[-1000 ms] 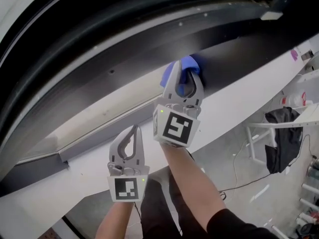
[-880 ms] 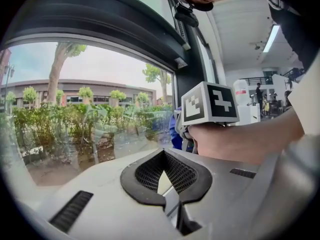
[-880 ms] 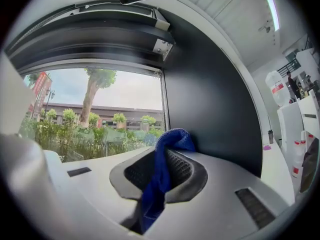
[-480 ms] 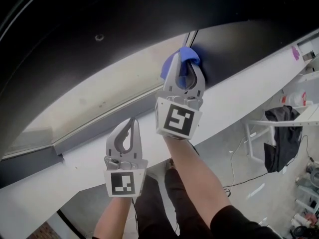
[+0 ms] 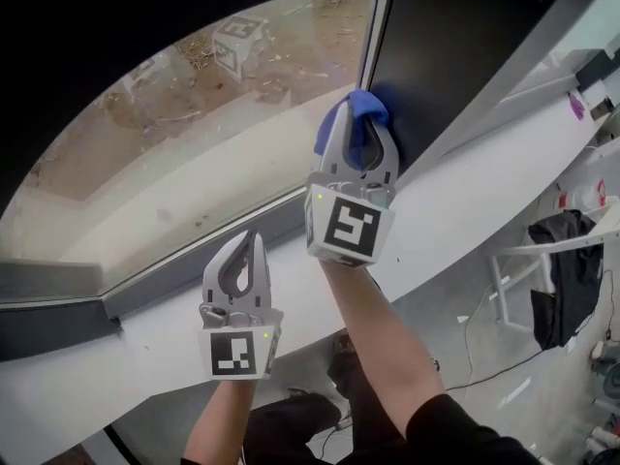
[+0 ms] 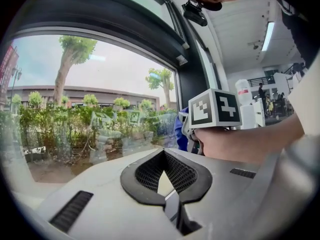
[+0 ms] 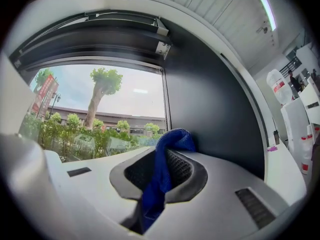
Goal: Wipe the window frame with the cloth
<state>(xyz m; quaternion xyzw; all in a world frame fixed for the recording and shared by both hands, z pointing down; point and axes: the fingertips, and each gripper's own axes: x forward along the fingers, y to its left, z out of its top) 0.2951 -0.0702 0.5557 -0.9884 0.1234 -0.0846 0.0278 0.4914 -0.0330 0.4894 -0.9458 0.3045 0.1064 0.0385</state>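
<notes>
Against the window frame (image 5: 426, 76) as before, right hand-held gripper (image 5: 358, 136) clamped on cloth (image 5: 355, 110); left hand-held gripper (image 5: 249, 238) closed, empty.

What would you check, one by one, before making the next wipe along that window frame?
1. Cloth gripped: ok. The right tool is shut on the blue cloth.
2. Enough cloth to wipe with: ok. A wad pokes out past the tool's tips.
3. Cloth at the right spot: ok. It sits at the foot of the dark window frame, just beside the glass.
4. Cloth actually pressing on the frame: cannot tell. No view shows the contact itself.
5. Other tool out of the way: ok. The left tool is shut, empty, over the white sill, apart from the right one.
</notes>
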